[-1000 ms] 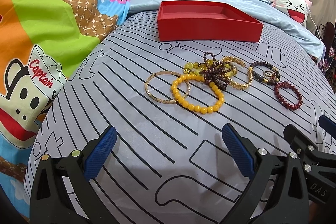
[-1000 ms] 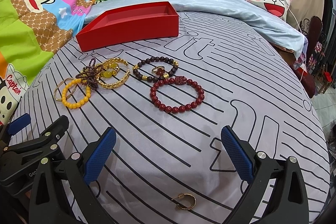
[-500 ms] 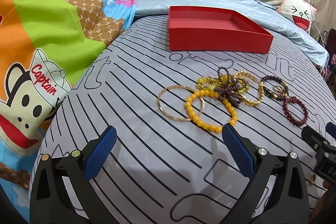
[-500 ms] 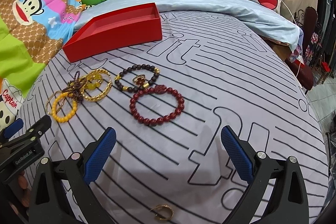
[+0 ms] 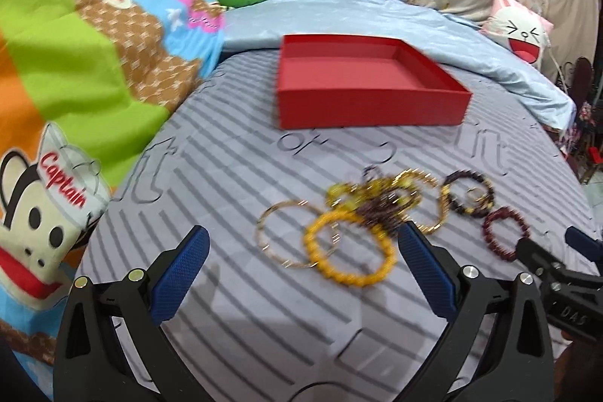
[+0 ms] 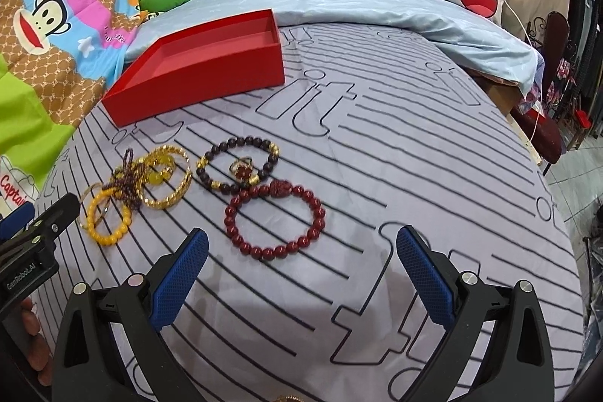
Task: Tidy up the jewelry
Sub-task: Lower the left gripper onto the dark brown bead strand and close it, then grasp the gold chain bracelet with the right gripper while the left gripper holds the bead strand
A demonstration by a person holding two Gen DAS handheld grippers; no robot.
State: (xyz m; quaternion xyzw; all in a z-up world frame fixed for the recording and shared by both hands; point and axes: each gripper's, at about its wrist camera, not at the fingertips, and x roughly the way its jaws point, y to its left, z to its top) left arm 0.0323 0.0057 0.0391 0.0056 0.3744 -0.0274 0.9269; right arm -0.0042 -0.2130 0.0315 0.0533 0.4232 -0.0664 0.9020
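Hovering low over the bedsheet (image 6: 414,157), both grippers, left (image 5: 301,274) and right (image 6: 301,274), hold jaws apart, empty.

Both grippers, left gripper (image 5: 301,275) and right gripper (image 6: 301,275), share one build: black plastic arms with triangular cut-outs, silver round screws near the knuckles, and blue knurled pads (image 6: 181,279). White lettering marks their bodies: "DAS" on the right, "GenRobot.AI" on the left
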